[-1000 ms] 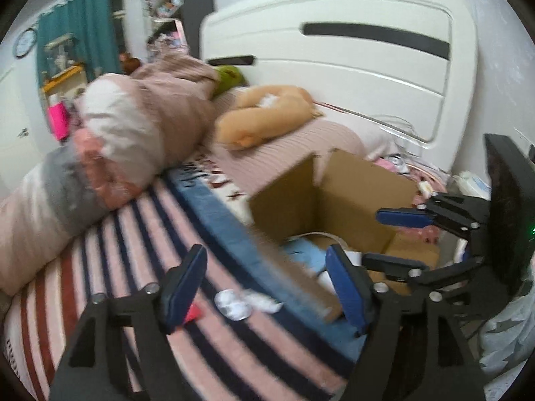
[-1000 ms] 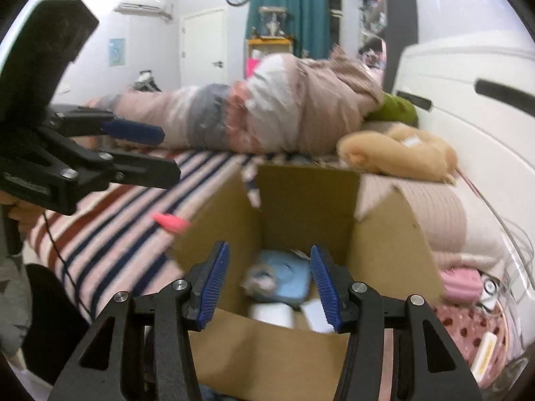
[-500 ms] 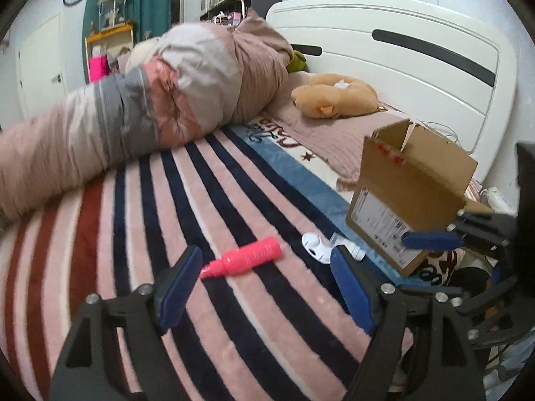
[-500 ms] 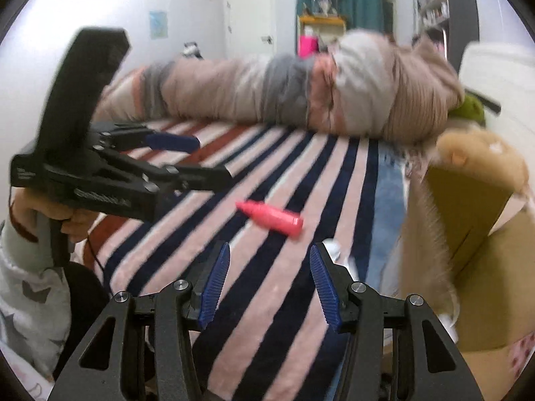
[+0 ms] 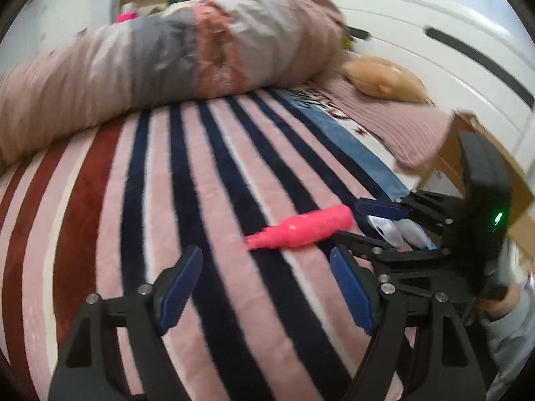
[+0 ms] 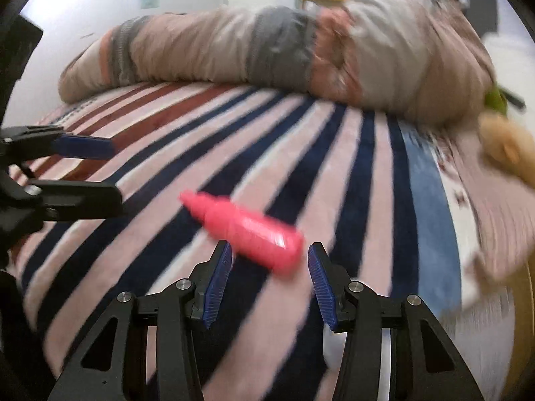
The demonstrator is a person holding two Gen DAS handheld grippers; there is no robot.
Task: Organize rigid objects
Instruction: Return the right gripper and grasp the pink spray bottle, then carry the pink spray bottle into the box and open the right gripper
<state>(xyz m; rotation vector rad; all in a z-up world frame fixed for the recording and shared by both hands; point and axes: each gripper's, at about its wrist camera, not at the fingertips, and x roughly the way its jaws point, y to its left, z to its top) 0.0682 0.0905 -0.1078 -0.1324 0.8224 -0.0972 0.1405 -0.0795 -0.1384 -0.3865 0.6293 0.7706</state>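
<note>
Left view: cardboard box [image 5: 481, 167], left tool [image 5: 264, 287] wide open, empty | Right view: right tool [image 6: 269, 277] open, flanking pink bottle [image 6: 247, 230] on bed [image 6: 334, 167].

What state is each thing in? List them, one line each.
pink bottle: lying on its side on the blanket, ungripped.
right gripper: open, the bottle's wide end just ahead between the fingers.
left gripper: open, holding nothing.
white object: lying on the blanket beside the bottle's wide end.
cardboard box: standing on the bed, flap up.
striped blanket: spread flat.
rolled duvet: bundled along the bed's far side.
</note>
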